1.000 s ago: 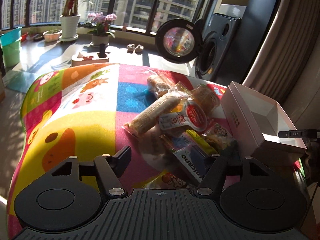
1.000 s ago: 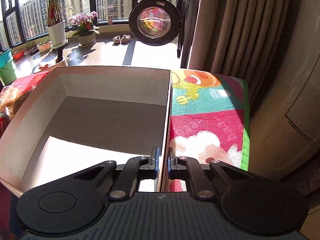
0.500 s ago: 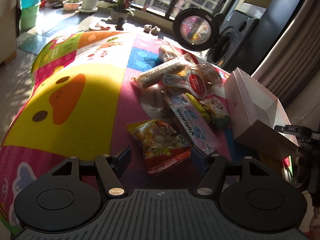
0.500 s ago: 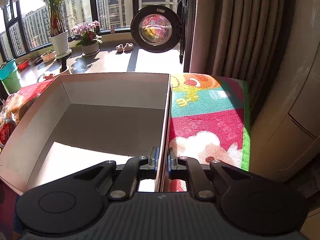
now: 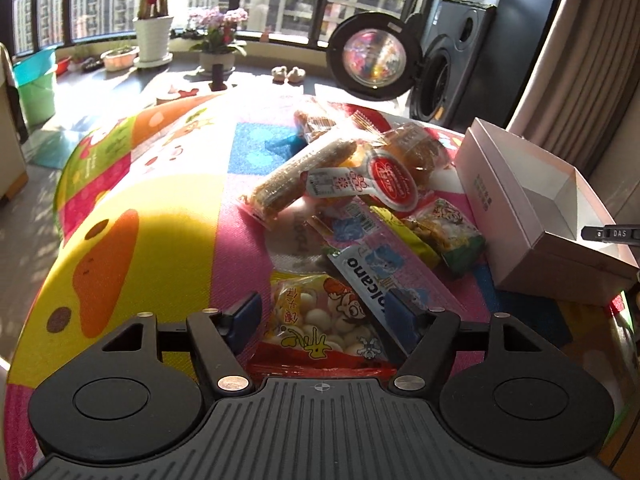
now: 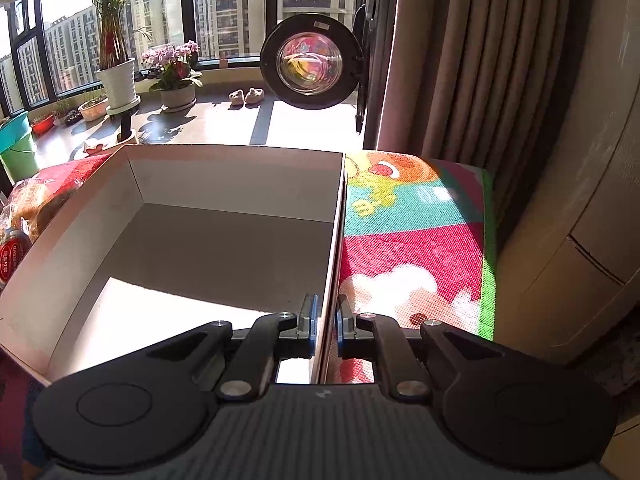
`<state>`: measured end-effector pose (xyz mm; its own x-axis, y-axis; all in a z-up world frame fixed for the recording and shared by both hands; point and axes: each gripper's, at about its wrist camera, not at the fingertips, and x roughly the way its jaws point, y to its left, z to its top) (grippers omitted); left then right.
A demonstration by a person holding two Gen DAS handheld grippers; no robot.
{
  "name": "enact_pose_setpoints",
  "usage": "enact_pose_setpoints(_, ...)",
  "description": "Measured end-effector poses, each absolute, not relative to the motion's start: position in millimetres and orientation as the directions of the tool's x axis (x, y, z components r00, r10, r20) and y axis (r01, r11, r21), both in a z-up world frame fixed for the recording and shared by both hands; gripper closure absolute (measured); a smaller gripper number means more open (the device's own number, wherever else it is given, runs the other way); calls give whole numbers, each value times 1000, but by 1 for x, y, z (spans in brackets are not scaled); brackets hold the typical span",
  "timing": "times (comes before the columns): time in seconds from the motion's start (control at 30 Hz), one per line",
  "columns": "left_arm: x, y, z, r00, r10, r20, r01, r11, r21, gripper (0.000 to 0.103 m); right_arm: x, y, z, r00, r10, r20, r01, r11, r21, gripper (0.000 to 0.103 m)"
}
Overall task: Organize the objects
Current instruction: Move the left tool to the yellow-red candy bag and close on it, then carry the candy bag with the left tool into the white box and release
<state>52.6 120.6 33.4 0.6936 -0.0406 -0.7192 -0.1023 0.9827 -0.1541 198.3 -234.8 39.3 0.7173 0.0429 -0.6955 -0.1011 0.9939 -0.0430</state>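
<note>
The left hand-held gripper [image 5: 322,314] was held low and level over the play mat [image 5: 160,208], jaws spread wide, a snack packet [image 5: 320,320] lying between the fingertips. The right hand-held gripper [image 6: 325,320] was clamped on the right wall of the open box [image 6: 224,184], which was positioned beside the snack pile [image 5: 360,176].

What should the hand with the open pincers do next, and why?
Probably close the left gripper on the snack bag lying between its open fingers. The box looks empty, and the right gripper is pinching its wall, seemingly steadying it.
</note>
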Motion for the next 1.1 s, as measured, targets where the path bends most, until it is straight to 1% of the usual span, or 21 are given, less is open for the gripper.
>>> enact_pose_setpoints(0.07, 47, 122, 33, 695, -34, -719, -90, 987, -134, 29, 199, -234, 42, 723, 41, -689, -102, 994, -49, 94)
enact_pose_setpoints(0.13, 46, 125, 31, 696, -42, -717, -86, 986, -141, 30, 202, -234, 44, 714, 41, -699, -106, 993, -50, 93)
enact_pose_setpoints(0.2, 47, 126, 30, 695, -57, -717, -74, 986, -150, 40, 203, -232, 43, 706, 34, -707, -114, 991, -67, 92)
enact_pose_setpoints(0.27, 49, 124, 29, 690, -38, -722, -78, 989, -127, 43, 205, -231, 39, 692, 25, -721, -114, 991, -76, 95)
enact_pose_setpoints(0.33, 49, 124, 30, 694, -42, -718, -75, 989, -131, 46, 205, -234, 37, 683, 31, -730, -109, 992, -59, 95)
enact_pose_setpoints(0.43, 45, 127, 37, 707, -42, -705, -93, 984, -152, 58, 201, -236, 38, 690, 44, -722, -109, 993, -44, 95)
enact_pose_setpoints(0.53, 45, 126, 56, 739, -50, -672, -83, 983, -165, 59, 199, -233, 40, 697, 35, -716, -112, 992, -61, 96)
enact_pose_setpoints(0.63, 53, 117, 83, 790, -68, -609, -52, 983, -177, 60, 200, -232, 39, 698, 39, -715, -111, 992, -54, 95)
enact_pose_setpoints(0.73, 76, 98, 110, 819, -134, -558, 10, 976, -220, 60, 202, -235, 40, 697, 52, -716, -115, 993, -40, 95)
enact_pose_setpoints(0.83, 106, 68, 124, 819, -233, -524, 98, 957, -272, 60, 202, -238, 40, 697, 63, -714, -122, 992, -32, 95)
enact_pose_setpoints(1.0, 166, 0, 120, 768, -371, -523, 227, 920, -320, 60, 201, -241, 40, 700, 76, -710, -124, 992, -17, 95)
enact_pose_setpoints(1.1, 202, -34, 106, 726, -428, -538, 245, 892, -379, 60, 203, -243, 40, 698, 86, -711, -123, 992, -1, 95)
